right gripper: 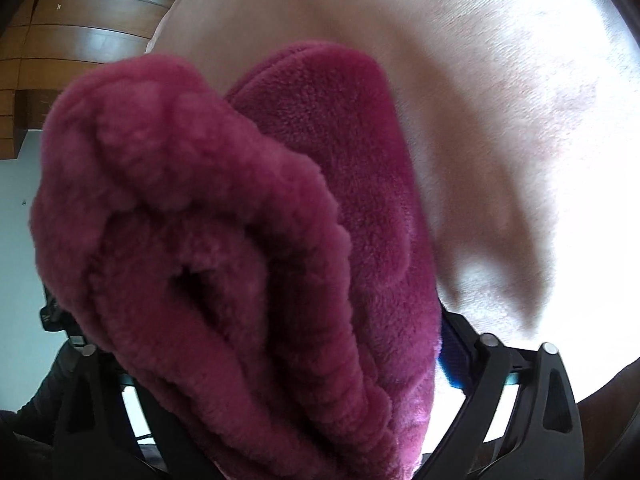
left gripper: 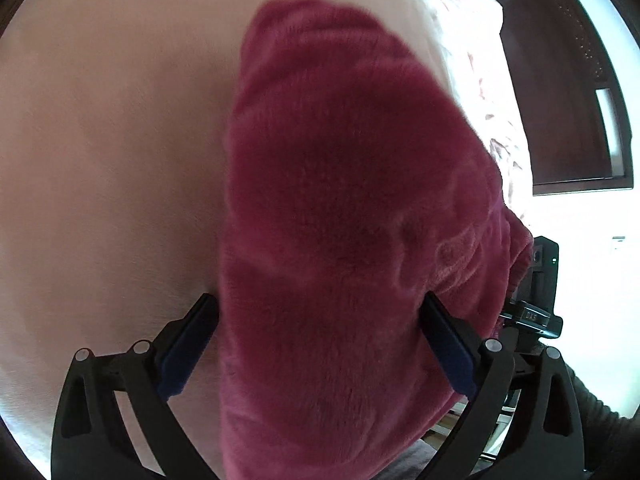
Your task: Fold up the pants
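Observation:
The pants (left gripper: 340,208) are fuzzy magenta fleece, folded into a thick bundle over a pale pink bed sheet (left gripper: 112,140). In the left wrist view my left gripper (left gripper: 320,308) has its blue-padded fingers (left gripper: 188,344) spread wide on either side of the bundle, which fills the gap between them. In the right wrist view the pants (right gripper: 208,248) bulge close to the lens, with the ribbed waistband rolled in front. My right gripper (right gripper: 256,344) holds this thick fold; only its right blue pad (right gripper: 452,356) shows, the left finger is hidden by fabric.
The pale sheet (right gripper: 500,120) spreads under and beyond the pants. A dark wooden door (left gripper: 568,92) stands at the right of the left view. Wooden wardrobe panels (right gripper: 80,32) show at the upper left of the right view. The other gripper's body (left gripper: 536,300) sits close by.

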The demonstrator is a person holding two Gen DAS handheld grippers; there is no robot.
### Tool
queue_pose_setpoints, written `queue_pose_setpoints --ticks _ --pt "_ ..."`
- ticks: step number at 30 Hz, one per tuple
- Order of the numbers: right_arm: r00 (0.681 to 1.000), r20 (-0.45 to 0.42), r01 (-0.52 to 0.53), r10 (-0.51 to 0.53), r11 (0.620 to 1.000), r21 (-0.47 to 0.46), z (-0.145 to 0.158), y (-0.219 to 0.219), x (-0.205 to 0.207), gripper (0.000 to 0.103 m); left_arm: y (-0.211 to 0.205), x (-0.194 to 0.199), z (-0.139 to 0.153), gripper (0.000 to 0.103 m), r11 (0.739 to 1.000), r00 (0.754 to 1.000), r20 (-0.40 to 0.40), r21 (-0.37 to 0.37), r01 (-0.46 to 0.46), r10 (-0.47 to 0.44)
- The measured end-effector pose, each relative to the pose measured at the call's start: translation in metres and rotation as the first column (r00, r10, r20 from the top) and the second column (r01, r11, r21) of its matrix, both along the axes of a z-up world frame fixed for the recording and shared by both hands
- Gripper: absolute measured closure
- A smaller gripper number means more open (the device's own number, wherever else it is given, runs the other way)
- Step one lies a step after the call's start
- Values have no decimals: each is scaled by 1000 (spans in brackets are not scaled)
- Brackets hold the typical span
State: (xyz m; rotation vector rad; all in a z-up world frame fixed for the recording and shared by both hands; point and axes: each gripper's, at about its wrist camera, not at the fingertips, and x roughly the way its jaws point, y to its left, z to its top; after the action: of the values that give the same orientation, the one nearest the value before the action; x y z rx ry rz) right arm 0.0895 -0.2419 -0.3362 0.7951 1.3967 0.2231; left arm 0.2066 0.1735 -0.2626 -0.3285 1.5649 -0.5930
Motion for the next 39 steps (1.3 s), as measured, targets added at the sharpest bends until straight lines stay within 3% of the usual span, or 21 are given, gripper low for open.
queue_pose_setpoints --ticks 4,9,12,18,26,32,39 --pt "1000 -7 15 -15 1000 27 2 5 7 30 -9 -3 -1 10 999 1000 -24 -31 11 -12" --pt "1000 17 2 -2 1000 31 18 7 12 46 -13 -3 8 41 999 1000 -16 -34 -3 2" --pt "999 43 -8 6 999 50 30 4 13 51 -14 -6 21 51 1000 1000 2 -31 1 -1" --pt "994 106 -25 15 995 94 54 -17 24 53 -27 -2 58 55 999 997 62 -33 -41 43" --pt "971 238 -18 4 998 54 105 -97 104 53 -119 63 105 55 996 981 182 -72 -57 70" --pt "961 277 0 -1 1000 3 115 -162 182 53 -197 125 107 55 997 969 241 -62 -40 54" --pt "976 218 30 -27 1000 -8 83 -211 234 53 -244 182 76 54 1000 974 227 7 -18 16"
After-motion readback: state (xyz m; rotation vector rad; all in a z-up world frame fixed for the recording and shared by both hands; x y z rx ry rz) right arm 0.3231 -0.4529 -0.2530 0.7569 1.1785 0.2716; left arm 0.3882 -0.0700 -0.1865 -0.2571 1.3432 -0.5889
